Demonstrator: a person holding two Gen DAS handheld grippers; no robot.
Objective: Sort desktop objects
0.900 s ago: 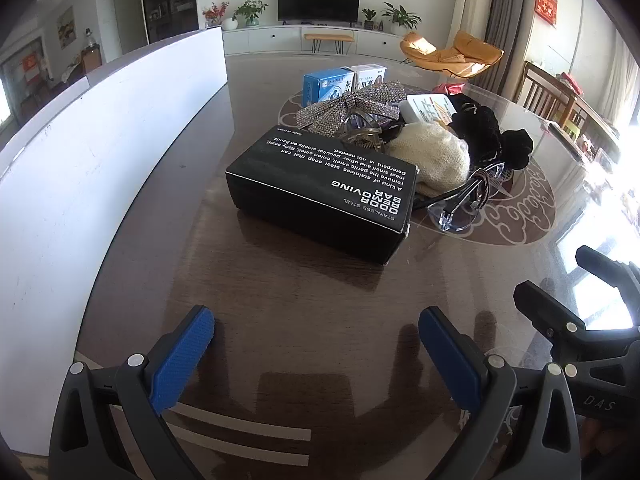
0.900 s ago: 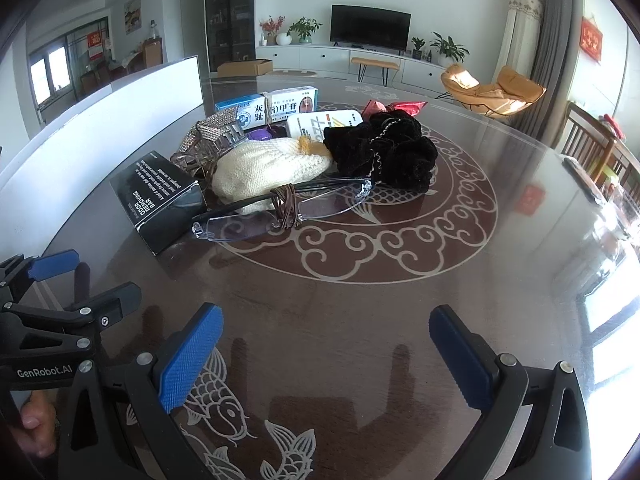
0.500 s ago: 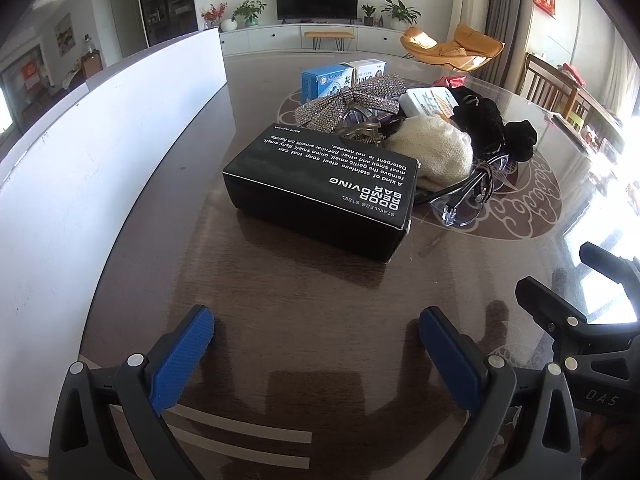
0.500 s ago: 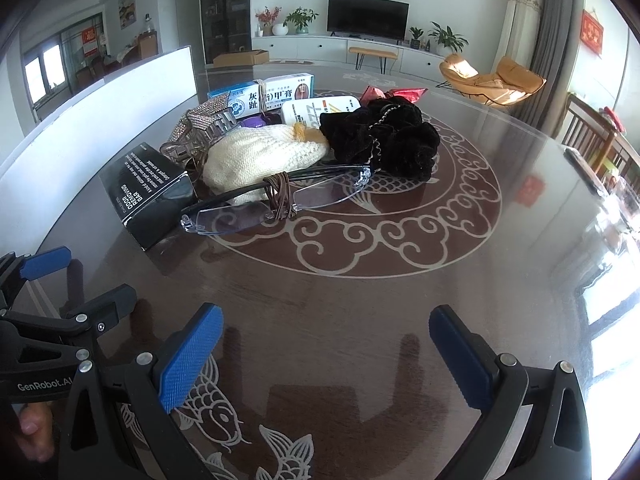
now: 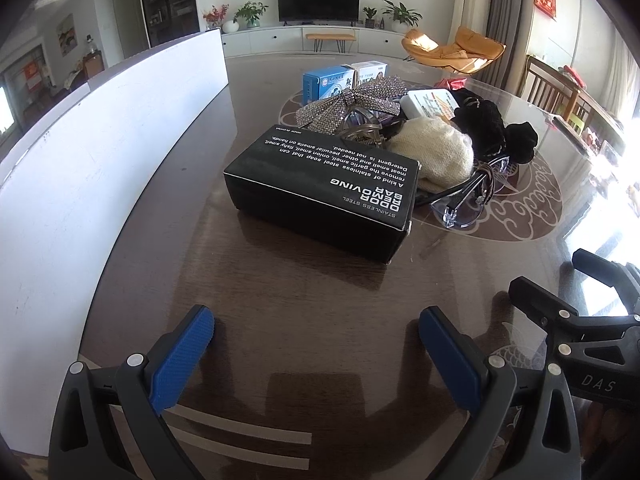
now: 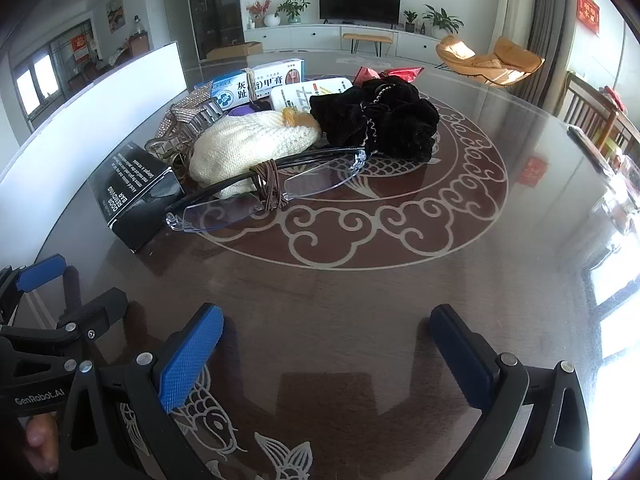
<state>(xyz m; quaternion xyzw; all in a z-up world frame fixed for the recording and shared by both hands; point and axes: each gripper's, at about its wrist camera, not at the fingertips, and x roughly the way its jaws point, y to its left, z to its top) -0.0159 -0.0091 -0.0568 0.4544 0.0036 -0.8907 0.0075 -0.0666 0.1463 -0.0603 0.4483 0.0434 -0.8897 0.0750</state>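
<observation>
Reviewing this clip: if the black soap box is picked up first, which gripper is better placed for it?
Probably the left gripper: open, with the black soap box straight ahead. From the right gripper, also open, the box sits off to the side, with the glasses nearer.

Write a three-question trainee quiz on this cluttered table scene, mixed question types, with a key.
1. True or false: the left gripper holds the black cardboard box printed with white text.
2. What is wrapped around the clear rimless glasses with black arms?
A. a brown hair tie
B. a red ribbon
C. a white cable
3. Fill in: the cream knitted pouch lies between the box and the ____ velvet scrunchie.

Key
1. False; both it and the right gripper are open and empty, short of the pile on the dark glass-topped table.
2. A, the brown hair tie.
3. black
</observation>
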